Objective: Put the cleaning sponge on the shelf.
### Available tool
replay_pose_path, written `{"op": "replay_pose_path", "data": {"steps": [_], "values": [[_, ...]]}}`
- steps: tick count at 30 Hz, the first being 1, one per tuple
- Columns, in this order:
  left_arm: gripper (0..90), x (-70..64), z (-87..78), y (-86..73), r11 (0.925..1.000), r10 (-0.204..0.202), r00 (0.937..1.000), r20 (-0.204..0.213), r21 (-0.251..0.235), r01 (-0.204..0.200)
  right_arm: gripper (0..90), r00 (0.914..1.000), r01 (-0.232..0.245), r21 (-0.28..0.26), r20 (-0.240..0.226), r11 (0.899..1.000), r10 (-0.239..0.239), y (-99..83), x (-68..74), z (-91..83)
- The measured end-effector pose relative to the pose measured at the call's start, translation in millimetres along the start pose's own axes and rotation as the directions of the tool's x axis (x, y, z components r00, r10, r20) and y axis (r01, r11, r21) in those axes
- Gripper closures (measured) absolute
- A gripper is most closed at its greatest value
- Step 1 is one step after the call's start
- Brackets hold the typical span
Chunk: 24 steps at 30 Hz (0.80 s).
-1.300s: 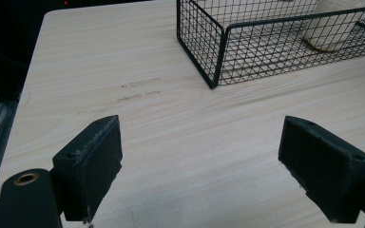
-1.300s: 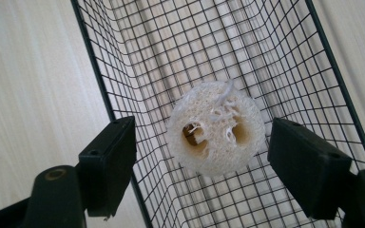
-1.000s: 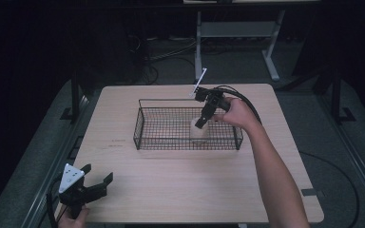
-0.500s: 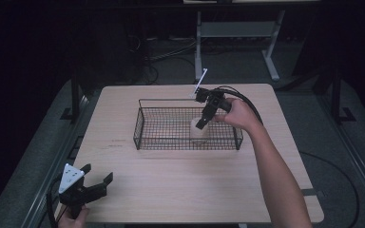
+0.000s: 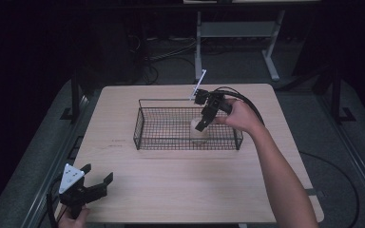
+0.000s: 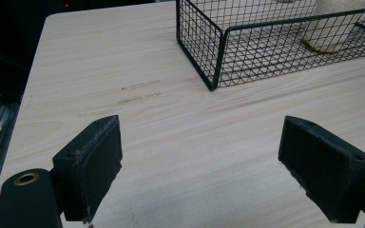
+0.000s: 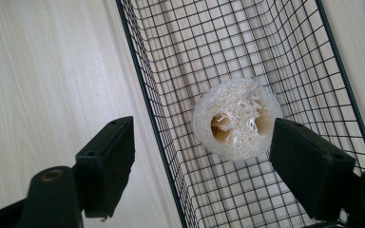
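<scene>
A pale round loofah piece [image 7: 237,121] stands on end inside a black wire basket [image 7: 171,57], near its right end [image 5: 198,134]. My right gripper [image 7: 202,156] hangs just above it with its jaws spread wide and nothing between them. It points down into the basket [image 5: 185,141] from the far right side [image 5: 204,121]. My left gripper [image 5: 98,173] rests low at the table's front left corner, open and empty [image 6: 199,166]. It faces the basket's near left corner [image 6: 218,52], and the loofah [image 6: 330,28] shows behind the mesh.
The light wooden table [image 5: 171,180] has bare room in front of the basket and to both sides. A white stick [image 5: 198,85] rises by the basket's back rim. Dark floor, cables and a metal stand lie beyond the far edge.
</scene>
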<state>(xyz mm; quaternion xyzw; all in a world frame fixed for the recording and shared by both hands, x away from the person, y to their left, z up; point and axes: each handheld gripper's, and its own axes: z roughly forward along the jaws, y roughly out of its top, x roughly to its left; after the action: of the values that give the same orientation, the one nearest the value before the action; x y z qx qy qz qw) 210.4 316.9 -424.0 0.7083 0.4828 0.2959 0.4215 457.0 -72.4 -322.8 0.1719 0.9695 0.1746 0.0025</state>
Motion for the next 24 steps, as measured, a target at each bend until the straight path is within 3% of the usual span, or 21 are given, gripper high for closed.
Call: {"op": "replay_pose_path", "data": {"steps": [24], "values": [[13.8, -1.1, 0.9, 0.0, 1.0000, 0.000, 1.0000, 0.001, 0.003, 0.000, 17.4, 0.9998, 0.016, -0.036, -0.008, 0.999, -0.017, -16.0, 22.8, -8.8]]}}
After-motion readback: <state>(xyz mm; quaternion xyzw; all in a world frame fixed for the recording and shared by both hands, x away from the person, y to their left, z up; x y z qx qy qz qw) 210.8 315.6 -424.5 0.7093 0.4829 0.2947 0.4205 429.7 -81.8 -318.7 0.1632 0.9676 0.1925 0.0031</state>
